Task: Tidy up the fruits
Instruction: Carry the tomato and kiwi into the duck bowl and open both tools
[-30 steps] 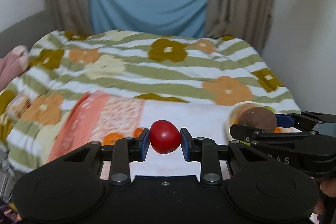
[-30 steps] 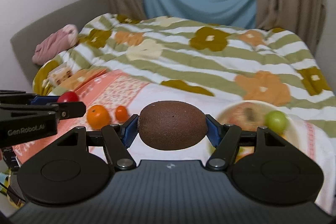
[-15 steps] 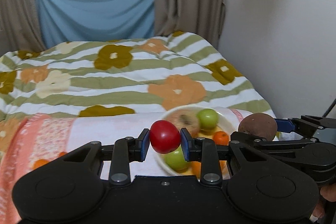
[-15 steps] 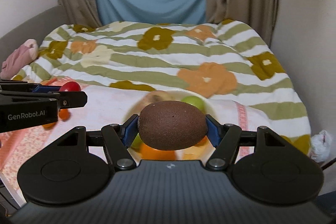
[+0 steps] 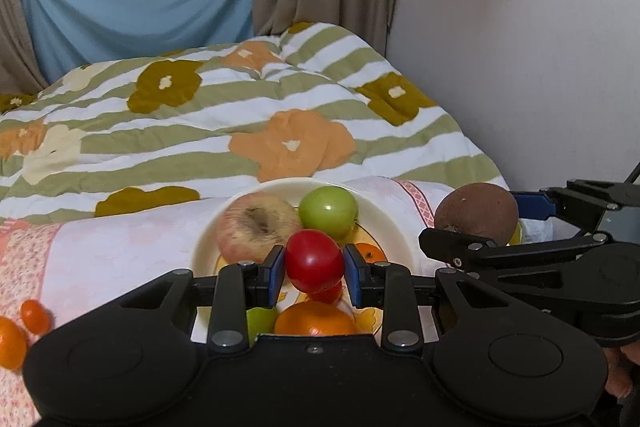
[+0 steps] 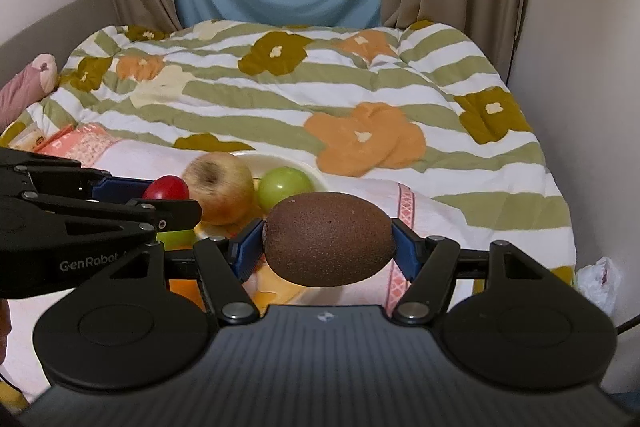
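My left gripper point(image 5: 314, 269) is shut on a red tomato point(image 5: 314, 259) and holds it just above the white bowl point(image 5: 394, 227). The bowl holds a pale apple point(image 5: 252, 227), a green fruit point(image 5: 328, 209), an orange point(image 5: 316, 319) and other small fruits. My right gripper point(image 6: 328, 247) is shut on a brown kiwi point(image 6: 328, 239), over the bowl's right edge. The kiwi also shows at the right of the left wrist view point(image 5: 476, 213). The tomato also shows in the right wrist view point(image 6: 166, 189).
The bowl sits on a pink and white cloth point(image 5: 120, 239) over a floral striped quilt point(image 5: 240, 107). Two small orange fruits point(image 5: 24, 323) lie on the cloth at the left. A wall point(image 5: 520, 47) stands close on the right. A white bag point(image 6: 600, 281) lies by the bed.
Both grippers swung right and moved in over the bowl, still holding the tomato and the kiwi. The loose orange fruits are now far left.
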`<state>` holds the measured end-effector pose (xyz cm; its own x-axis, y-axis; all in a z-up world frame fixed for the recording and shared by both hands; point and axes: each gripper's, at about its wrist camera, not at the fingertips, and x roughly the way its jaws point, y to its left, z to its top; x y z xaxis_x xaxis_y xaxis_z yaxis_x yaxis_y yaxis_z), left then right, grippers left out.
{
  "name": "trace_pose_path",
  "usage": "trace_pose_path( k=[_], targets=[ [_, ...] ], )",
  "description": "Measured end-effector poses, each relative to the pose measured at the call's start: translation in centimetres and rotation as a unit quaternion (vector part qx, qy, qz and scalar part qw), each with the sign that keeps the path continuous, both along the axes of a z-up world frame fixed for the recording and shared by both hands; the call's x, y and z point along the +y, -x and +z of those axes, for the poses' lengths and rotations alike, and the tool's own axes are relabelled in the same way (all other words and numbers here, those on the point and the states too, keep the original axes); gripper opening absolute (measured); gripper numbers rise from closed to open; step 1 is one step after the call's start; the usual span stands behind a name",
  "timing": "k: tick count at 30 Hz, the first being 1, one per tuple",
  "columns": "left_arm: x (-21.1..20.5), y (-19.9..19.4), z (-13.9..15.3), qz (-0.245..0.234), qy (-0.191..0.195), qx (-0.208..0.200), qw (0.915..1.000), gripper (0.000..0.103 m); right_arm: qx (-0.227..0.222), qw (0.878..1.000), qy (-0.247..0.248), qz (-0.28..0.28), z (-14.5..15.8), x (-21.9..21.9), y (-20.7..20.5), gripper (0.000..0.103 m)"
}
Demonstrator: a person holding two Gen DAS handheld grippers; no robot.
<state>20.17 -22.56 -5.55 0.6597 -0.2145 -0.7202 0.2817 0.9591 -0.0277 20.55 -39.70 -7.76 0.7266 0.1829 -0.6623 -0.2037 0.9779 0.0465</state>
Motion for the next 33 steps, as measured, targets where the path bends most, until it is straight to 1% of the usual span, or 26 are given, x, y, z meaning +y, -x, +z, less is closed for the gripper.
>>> trace_pose_path(
  k=[2,5,8,12,15,16,17,18,20,21,22,27,33],
  targets=[
    [-0.8,-0.5,-0.5,-0.005,-0.008,0.004,0.9999,0.034,0.003,1.000,-0.005,-0.001,-0.4,-0.8,-0.6,0.081],
    [-1.4,-1.1,-1.3,-0.008,-0.008,0.018,0.9998,0.034,0.007,1.000,-0.009,-0.003,-1.0,-1.6,-1.6,0.081],
    [-2.4,-1.0,-2.2,-0.021,-0.029,0.023,0.9991,0.034,0.011,1.000,-0.009,0.002,-1.6,-1.9,-2.5,0.081],
    [-3.2,-1.0,-3.5,-0.040,-0.040,0.035,0.9978,0.035,0.015,1.000,-0.012,0.008,-1.9,-1.9,-3.5,0.081],
    [-4.0,-0.8,-4.2,-0.060,-0.058,0.034,0.9959,0.035,0.016,1.000,-0.015,0.011,-2.2,-1.8,-4.1,0.081],
    [-4.1,-0.7,-4.3,-0.064,-0.060,0.033,0.9956,0.040,0.017,1.000,-0.015,0.012,-2.2,-1.6,-4.3,0.081],
    [-4.2,-0.7,-4.3,-0.065,-0.062,0.031,0.9955,0.049,0.018,1.000,-0.015,0.013,-2.3,-1.5,-4.4,0.081],
    [-4.2,-0.8,-4.3,-0.066,-0.061,0.028,0.9955,0.055,0.019,1.000,-0.015,0.014,-2.4,-1.5,-4.6,0.081],
    [-4.0,-0.7,-4.0,-0.065,-0.060,0.020,0.9958,0.089,0.020,1.000,-0.016,0.016,-2.4,-1.3,-4.8,0.081],
    [-3.9,-0.6,-3.8,-0.062,-0.063,0.010,0.9960,0.094,0.020,1.000,-0.016,0.017,-2.4,-1.2,-4.9,0.081],
    [-3.9,-0.5,-3.6,-0.061,-0.065,0.002,0.9960,0.096,0.020,0.999,-0.016,0.019,-2.4,-1.1,-5.0,0.081],
    [-2.7,-0.5,-2.9,-0.048,-0.067,-0.006,0.9966,0.096,0.025,0.999,-0.025,0.028,-2.2,-0.3,-5.6,0.081],
    [-0.4,-0.6,-2.8,-0.021,-0.051,0.012,0.9984,0.096,0.030,0.998,-0.032,0.049,-2.0,1.8,-6.4,0.081]
  ],
)
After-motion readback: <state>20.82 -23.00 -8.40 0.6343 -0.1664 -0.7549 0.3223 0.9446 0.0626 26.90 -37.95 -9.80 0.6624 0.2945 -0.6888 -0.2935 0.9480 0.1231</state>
